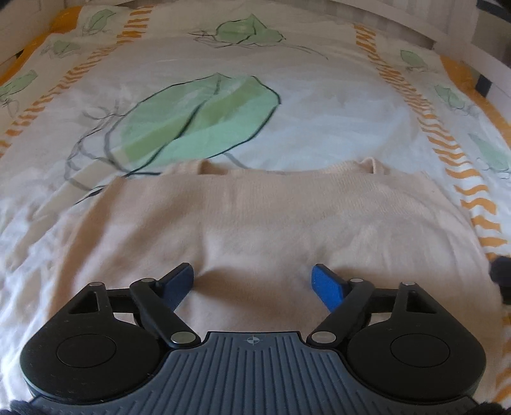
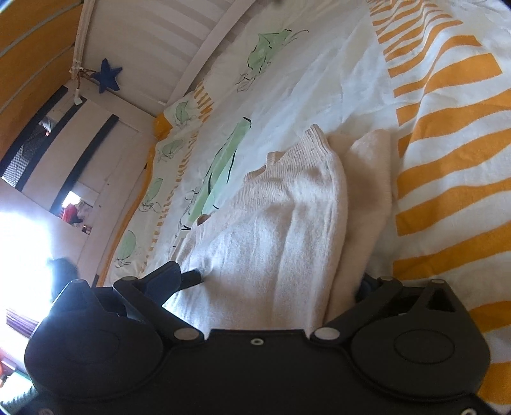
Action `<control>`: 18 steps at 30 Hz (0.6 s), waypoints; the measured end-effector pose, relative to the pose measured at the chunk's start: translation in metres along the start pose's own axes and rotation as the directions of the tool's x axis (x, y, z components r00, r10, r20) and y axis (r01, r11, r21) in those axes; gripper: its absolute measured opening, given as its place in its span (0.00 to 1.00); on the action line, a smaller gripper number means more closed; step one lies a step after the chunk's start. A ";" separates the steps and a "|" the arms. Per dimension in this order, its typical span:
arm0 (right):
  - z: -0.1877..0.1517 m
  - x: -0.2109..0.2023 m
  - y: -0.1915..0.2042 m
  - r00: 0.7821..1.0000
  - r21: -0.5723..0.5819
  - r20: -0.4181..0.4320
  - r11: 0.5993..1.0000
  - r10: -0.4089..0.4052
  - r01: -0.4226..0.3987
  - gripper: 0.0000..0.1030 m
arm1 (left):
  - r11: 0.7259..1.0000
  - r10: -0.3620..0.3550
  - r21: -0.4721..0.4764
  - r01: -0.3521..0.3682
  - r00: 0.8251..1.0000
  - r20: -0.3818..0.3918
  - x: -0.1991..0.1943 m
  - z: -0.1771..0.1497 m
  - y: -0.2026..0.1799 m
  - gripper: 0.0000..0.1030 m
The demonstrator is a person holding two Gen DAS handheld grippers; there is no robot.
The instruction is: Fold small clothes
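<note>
soft light knit sweater [image 1: 262, 223] lay on bed [image 1: 319, 111]; best pinched at hem or folded edge. left gripper [image 1: 253, 281] jaws open, empty; right gripper [image 2: 274, 281] jaws gripping sweater fold.

A: In the left wrist view, where's the sweater [image 1: 255, 223]?

B: Lower centre, flat on the bedspread [image 1: 319, 111], neckline toward the top.

A: And the left gripper [image 1: 252, 281]?

B: Bottom centre, over the sweater's near part. The bed rail [image 1: 415, 28] runs behind, upper right.
</note>
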State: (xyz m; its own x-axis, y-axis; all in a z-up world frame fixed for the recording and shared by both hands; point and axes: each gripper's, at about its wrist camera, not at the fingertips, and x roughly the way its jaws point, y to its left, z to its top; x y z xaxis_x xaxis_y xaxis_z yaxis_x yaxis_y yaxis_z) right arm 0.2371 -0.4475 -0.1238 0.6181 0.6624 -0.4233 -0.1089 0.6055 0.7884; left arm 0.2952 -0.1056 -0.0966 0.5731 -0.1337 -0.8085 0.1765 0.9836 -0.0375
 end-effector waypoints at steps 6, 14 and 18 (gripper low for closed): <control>-0.006 0.003 0.009 0.996 -0.026 0.025 0.996 -0.087 0.088 0.93 | 1.000 -0.002 -0.009 0.002 1.000 0.019 -0.040 -0.013 0.046 0.79; 0.007 0.001 0.009 0.966 0.099 -0.037 0.961 -0.255 0.257 0.29 | 0.999 -0.007 -0.031 0.009 0.999 0.047 -0.063 -0.015 0.092 0.79; 0.012 -0.002 0.031 0.951 0.089 -0.038 0.947 -0.306 0.308 0.27 | 0.996 -0.047 -0.078 0.051 0.998 0.052 -0.068 -0.022 0.110 0.79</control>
State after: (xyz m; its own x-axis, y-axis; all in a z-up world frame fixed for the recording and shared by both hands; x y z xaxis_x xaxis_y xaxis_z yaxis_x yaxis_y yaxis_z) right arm 0.2415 -0.4354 -0.0928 0.5919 0.4615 -0.6608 0.1563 0.7386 0.6558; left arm 0.2582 0.0140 -0.0591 0.6048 -0.1861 -0.7743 0.1425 0.9819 -0.1247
